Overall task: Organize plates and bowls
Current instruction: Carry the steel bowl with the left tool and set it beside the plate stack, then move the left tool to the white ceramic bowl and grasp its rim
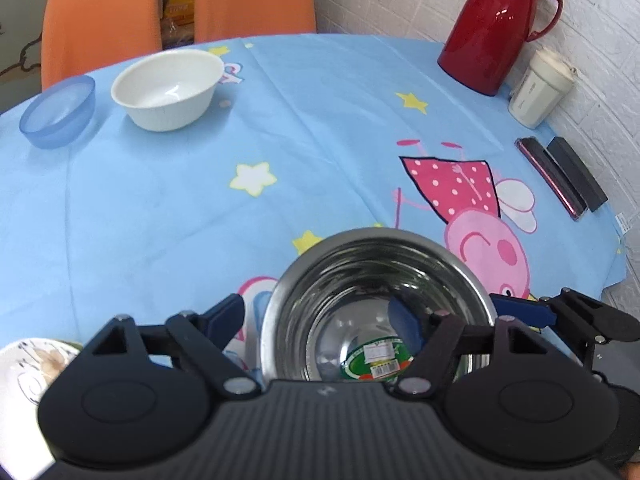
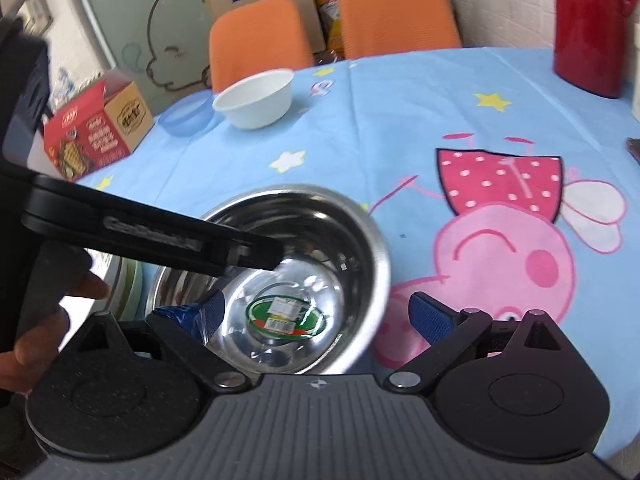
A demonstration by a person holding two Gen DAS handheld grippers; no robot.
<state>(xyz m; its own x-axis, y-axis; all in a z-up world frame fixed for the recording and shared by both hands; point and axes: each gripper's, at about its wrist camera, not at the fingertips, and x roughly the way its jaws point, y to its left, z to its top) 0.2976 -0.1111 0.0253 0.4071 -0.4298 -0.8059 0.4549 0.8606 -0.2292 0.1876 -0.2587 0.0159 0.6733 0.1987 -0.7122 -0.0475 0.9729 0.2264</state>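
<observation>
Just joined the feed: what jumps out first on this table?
The shiny steel bowl with a green sticker inside sits nearest, both tongs around its rim. Beyond it a pink cartoon pig sprawls across the blue tablecloth. A red jug stands at the far right edge.

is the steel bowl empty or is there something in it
Empty: the steel bowl holds no food, only a green sticker on its bare, shiny bottom.

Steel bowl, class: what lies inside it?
Inside the round stainless-steel bowl: a green oval sticker with a barcode on the bottom and one blue fingertip. The hand-held grippers hide the near wall.
</observation>
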